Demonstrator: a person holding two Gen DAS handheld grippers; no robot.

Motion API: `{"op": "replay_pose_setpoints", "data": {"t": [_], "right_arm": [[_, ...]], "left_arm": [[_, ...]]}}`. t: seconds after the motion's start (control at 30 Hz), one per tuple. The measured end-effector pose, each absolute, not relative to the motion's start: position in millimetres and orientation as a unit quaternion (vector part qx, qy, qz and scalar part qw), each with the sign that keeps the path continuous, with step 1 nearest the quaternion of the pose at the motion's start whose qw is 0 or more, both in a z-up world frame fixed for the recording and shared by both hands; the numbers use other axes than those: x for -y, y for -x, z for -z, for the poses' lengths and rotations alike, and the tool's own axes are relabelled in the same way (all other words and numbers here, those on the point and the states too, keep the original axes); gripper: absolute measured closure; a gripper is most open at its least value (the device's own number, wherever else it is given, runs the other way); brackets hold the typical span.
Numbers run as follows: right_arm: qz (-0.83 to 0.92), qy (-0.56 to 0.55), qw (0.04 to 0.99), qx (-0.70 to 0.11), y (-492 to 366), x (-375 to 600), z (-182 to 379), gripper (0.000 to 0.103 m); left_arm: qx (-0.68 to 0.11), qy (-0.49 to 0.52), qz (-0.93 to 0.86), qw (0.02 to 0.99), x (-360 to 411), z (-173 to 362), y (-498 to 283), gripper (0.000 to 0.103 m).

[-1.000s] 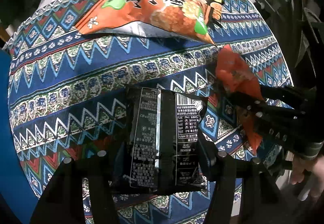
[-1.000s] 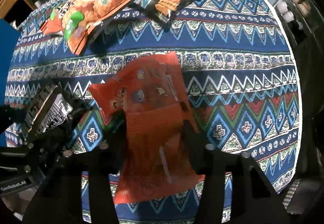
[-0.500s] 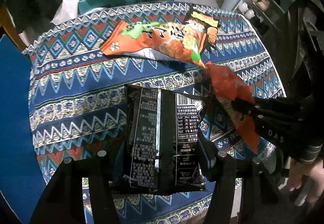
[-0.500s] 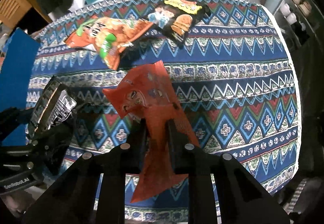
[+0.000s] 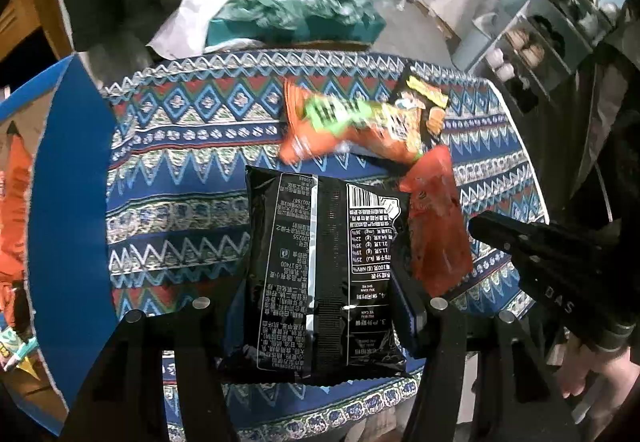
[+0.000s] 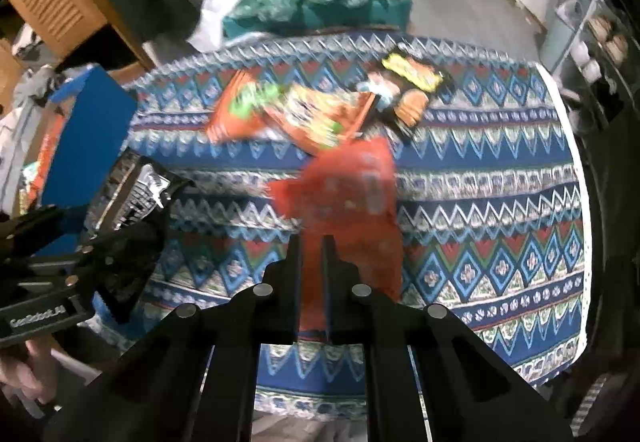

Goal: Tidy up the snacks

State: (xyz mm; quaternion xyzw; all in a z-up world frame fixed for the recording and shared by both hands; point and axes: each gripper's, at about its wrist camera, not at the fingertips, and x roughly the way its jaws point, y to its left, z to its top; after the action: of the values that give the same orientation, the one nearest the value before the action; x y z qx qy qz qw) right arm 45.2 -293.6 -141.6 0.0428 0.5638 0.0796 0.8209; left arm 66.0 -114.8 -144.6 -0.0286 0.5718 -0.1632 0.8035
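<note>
The left claw (image 5: pixel 316 306) is clamped on a black snack bag (image 5: pixel 320 274), its printed back side facing the camera, held above the patterned worktop (image 5: pixel 180 210). Just beside it, the right claw (image 6: pixel 312 254) pinches a red snack packet (image 6: pixel 352 194) that hangs clear of the cloth. Farther back, an orange chip bag (image 6: pixel 280 114) lies flat on the worktop, touching a black-and-yellow snack bag (image 6: pixel 412 82). Off the left edge stands a blue bin (image 5: pixel 68 202) with orange packaging inside, blurred. Beyond the worktop sits a teal box (image 6: pixel 320 10) heaped with green wrappers.
</note>
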Motion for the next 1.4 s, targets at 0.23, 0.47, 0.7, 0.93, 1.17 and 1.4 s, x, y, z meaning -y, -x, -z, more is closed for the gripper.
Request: {"op": "replay_pose_setpoints", "data": {"t": [0.23,0.47,0.7,0.93,1.17,1.4], "right_arm": [[-0.078,-0.045,0.813,-0.575,-52.4,287.2,144.3,0.072],[-0.032,-0.088,0.799,-0.594,-62.1,313.6,169.8,0.039],[-0.010,-0.089,0.788,-0.608,-79.3,315.4,199.1,0.039],[0.010,-0.086,0.778,-0.623,-95.3,315.6,225.9,0.036],[0.023,-0.065,0.774,-0.630,-104.6,310.4,243.1,0.033],[0.013,-0.012,0.778,-0.628,-102.1,295.1,248.8,0.042]], "left_arm": [[-0.569,0.042,0.154,0.807,97.5,141.6,-66.1,0.042],[-0.577,0.054,0.142,0.802,88.1,154.7,-74.1,0.042],[-0.588,0.056,0.142,0.795,90.1,167.9,-78.6,0.042],[-0.593,0.050,0.146,0.790,93.2,174.2,-80.3,0.042],[-0.597,0.057,0.147,0.786,92.6,178.3,-83.5,0.042],[-0.598,0.059,0.151,0.785,91.6,178.1,-83.5,0.042]]}}
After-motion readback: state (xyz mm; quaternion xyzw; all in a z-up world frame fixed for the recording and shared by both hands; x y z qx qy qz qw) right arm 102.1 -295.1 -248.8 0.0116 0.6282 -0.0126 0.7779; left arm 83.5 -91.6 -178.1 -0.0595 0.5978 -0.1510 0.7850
